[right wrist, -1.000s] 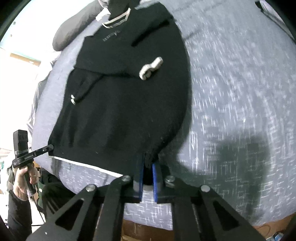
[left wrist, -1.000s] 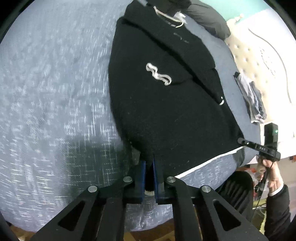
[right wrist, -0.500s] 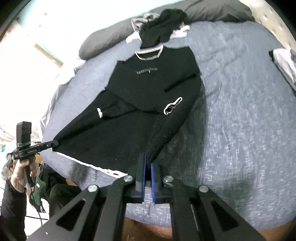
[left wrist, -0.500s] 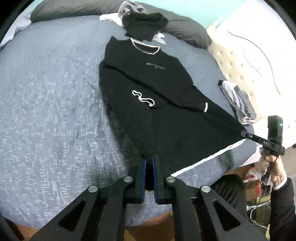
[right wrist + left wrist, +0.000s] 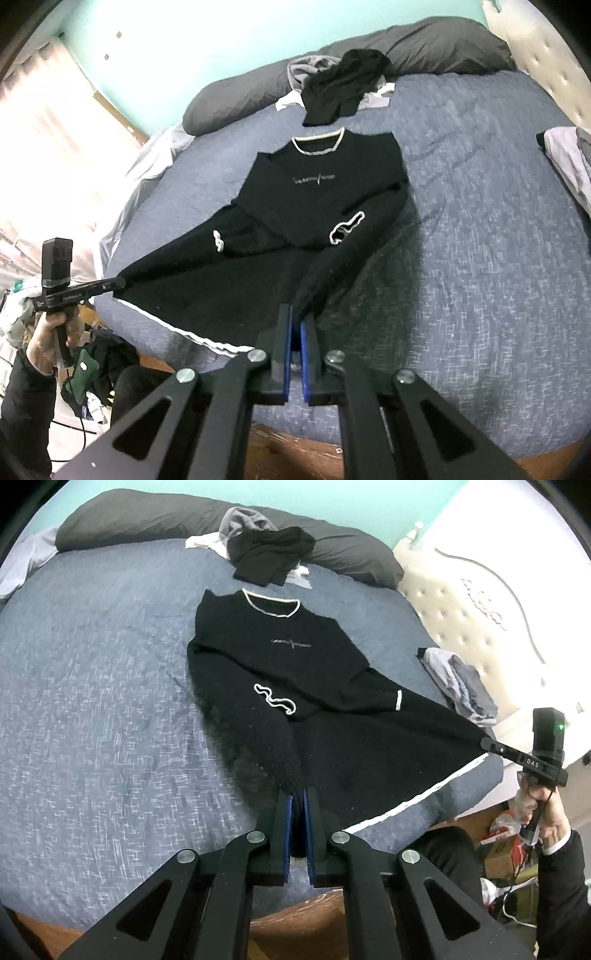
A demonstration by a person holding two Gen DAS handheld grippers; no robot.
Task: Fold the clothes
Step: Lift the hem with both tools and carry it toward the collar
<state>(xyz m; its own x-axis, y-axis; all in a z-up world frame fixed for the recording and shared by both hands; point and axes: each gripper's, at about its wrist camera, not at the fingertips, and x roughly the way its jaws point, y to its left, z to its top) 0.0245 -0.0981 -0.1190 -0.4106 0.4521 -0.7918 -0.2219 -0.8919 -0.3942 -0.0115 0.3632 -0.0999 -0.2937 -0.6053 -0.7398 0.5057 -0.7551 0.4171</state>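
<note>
A black sweater point(image 5: 295, 672) with a white-trimmed collar lies face up on the blue-grey bedspread point(image 5: 92, 701), its collar toward the dark pillows point(image 5: 129, 520) at the far side and its hem at the near edge of the bed. Both sleeves are folded in across the body, their white cuffs showing on the black cloth. The left gripper point(image 5: 298, 797) has its jaws pressed together on one bottom corner of the hem, black fabric bunched between the blue pads. The right gripper point(image 5: 295, 317) pinches the opposite bottom corner in the same way, and from the left view it appears out at the bed's edge, held in the person's right hand point(image 5: 535, 805). The hem is pulled taut between the two grippers. A heap of dark and grey clothes point(image 5: 269, 550) sits near the pillows, and a small folded stack point(image 5: 458, 683) rests beside the tufted cream headboard point(image 5: 461, 602).
</note>
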